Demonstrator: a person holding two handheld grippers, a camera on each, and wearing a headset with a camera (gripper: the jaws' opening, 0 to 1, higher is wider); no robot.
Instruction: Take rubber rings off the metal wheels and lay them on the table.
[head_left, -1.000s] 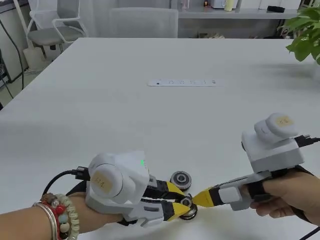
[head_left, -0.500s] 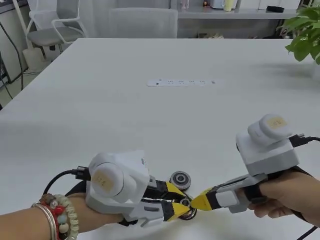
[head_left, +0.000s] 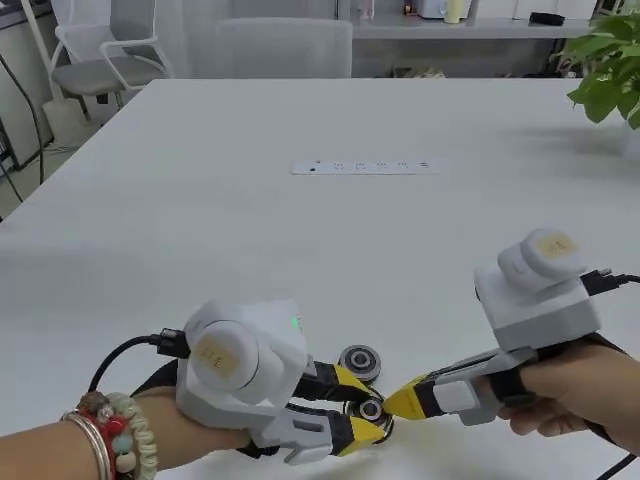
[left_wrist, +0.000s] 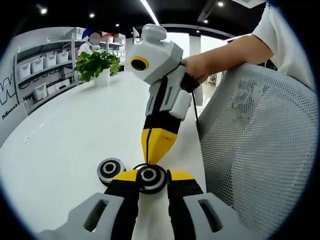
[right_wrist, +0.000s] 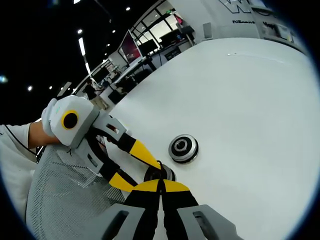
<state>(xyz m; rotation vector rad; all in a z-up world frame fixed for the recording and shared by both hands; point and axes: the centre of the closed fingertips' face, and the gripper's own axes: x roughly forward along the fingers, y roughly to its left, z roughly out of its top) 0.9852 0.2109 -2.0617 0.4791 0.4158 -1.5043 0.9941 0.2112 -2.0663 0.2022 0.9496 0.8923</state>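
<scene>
Over the last second the right hand-held gripper (head_left: 397, 402) has edged toward the left of the head view, bringing its yellow tips against the held wheel. The white body of the left hand-held gripper (head_left: 362, 410) has sunk lower in the frame. The power strip (head_left: 365, 166) and the loose wheel have kept their places.

The rubber ring (left_wrist: 141, 164) shows low in the centre of the left gripper view as a thin black loop lifted off the rim of the metal wheel (left_wrist: 151, 179). The left hand-held gripper clamps that wheel between its jaws, low over the bench (head_left: 300, 250). The right one's jaws are pressed together, apparently pinching the loop. A second wheel (head_left: 360, 360) lies flat just above the held one in the head view.

The ring looks thin and stretchy, so a hard pull could snap it out of the pinch and send it flying, or let it spring back onto the rim. The smooth round wheel could twist out of the clamp and knock its neighbour. Both wheels sit near the bench's near edge, so either could roll off.

No container is near the work. At the upper left of the left gripper view a white pot (left_wrist: 103, 79) holds a green plant (left_wrist: 97, 62). The storage bins (left_wrist: 39, 64) further left are too small to tell what they hold.
</scene>
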